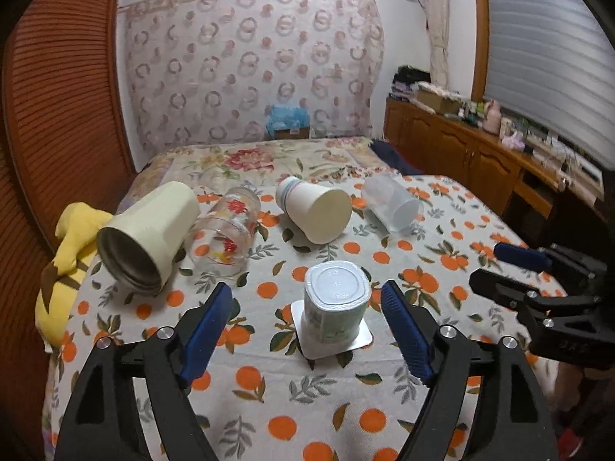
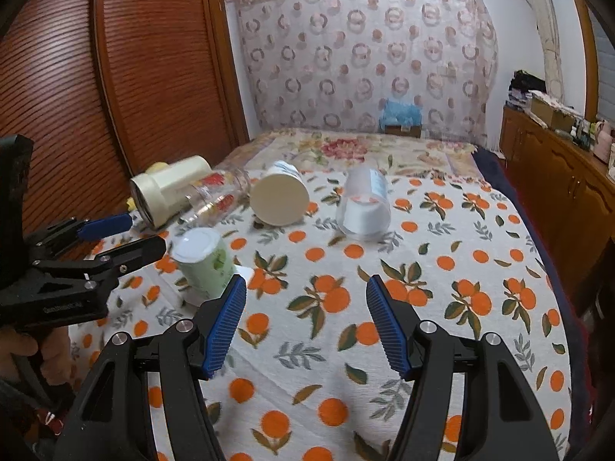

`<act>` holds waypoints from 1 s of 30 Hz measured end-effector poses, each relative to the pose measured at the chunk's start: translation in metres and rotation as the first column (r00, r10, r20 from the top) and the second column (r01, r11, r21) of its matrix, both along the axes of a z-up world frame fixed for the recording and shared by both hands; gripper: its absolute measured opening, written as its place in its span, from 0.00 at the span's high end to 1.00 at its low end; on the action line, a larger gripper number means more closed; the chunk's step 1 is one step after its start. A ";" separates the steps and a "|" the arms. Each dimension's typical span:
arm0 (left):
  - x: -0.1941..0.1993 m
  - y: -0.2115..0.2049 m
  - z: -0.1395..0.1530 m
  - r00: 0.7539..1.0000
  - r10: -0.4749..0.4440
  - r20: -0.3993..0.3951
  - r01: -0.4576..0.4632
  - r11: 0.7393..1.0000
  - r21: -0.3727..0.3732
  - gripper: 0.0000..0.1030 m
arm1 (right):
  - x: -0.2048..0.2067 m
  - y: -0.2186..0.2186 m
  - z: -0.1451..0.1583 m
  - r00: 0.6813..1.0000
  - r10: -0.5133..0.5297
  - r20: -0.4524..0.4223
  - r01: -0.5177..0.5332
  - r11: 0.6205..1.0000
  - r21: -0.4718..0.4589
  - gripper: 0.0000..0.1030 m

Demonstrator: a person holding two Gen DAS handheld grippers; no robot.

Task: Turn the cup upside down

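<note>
A pale green yoghurt cup [image 1: 336,303] stands upside down on its square rim, base up, on the orange-print cloth [image 1: 307,403]. My left gripper [image 1: 307,307] is open, its blue pads on either side of the cup and apart from it. The cup also shows in the right wrist view [image 2: 205,265], left of centre. My right gripper [image 2: 305,299] is open and empty over the cloth, to the right of the cup. It appears in the left wrist view [image 1: 496,265] at the right edge; the left gripper appears at the left of the right wrist view [image 2: 127,236].
Several cups lie on their sides further back: a cream metal-lined tumbler [image 1: 148,234], a flowered glass [image 1: 225,236], a paper cup [image 1: 315,209] and a clear plastic cup [image 1: 392,203]. A yellow cloth [image 1: 65,265] hangs at the left edge. A wooden cabinet [image 1: 480,157] stands right.
</note>
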State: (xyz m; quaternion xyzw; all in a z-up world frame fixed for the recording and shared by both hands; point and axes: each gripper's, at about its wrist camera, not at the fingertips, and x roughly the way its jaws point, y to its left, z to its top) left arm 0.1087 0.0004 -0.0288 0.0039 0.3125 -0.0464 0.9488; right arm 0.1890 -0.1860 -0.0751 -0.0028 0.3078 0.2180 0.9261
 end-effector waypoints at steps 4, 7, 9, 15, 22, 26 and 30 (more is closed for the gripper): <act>-0.019 0.005 0.012 0.999 0.015 0.049 -0.015 1.000 0.000 0.09 | -0.011 0.002 0.007 0.999 -0.016 0.028 0.015 1.000 0.023 0.21; -0.030 0.007 0.018 0.997 0.028 0.076 -0.029 1.000 0.012 0.08 | -0.021 0.005 0.015 0.996 -0.039 0.079 0.037 0.999 0.023 0.08; -0.039 0.008 0.023 0.994 0.039 0.100 -0.041 0.999 0.020 0.08 | -0.028 0.007 0.021 0.992 -0.054 0.118 0.052 0.998 0.020 0.04; -0.057 0.016 0.032 0.988 0.070 0.137 -0.072 0.997 0.011 0.08 | -0.045 0.006 0.032 0.981 -0.087 0.173 0.080 0.996 0.048 0.02; -0.062 0.022 0.033 0.984 0.096 0.147 -0.098 0.995 0.002 0.08 | -0.050 0.001 0.034 0.972 -0.122 0.202 0.114 0.992 0.049 0.02; -0.063 0.022 0.033 0.984 0.097 0.150 -0.099 0.995 0.002 0.08 | -0.050 0.000 0.033 0.970 -0.131 0.203 0.124 0.991 0.047 0.02; -0.063 0.021 0.033 0.983 0.098 0.154 -0.100 0.995 0.003 0.08 | -0.050 0.000 0.033 0.970 -0.131 0.206 0.124 0.991 0.047 0.02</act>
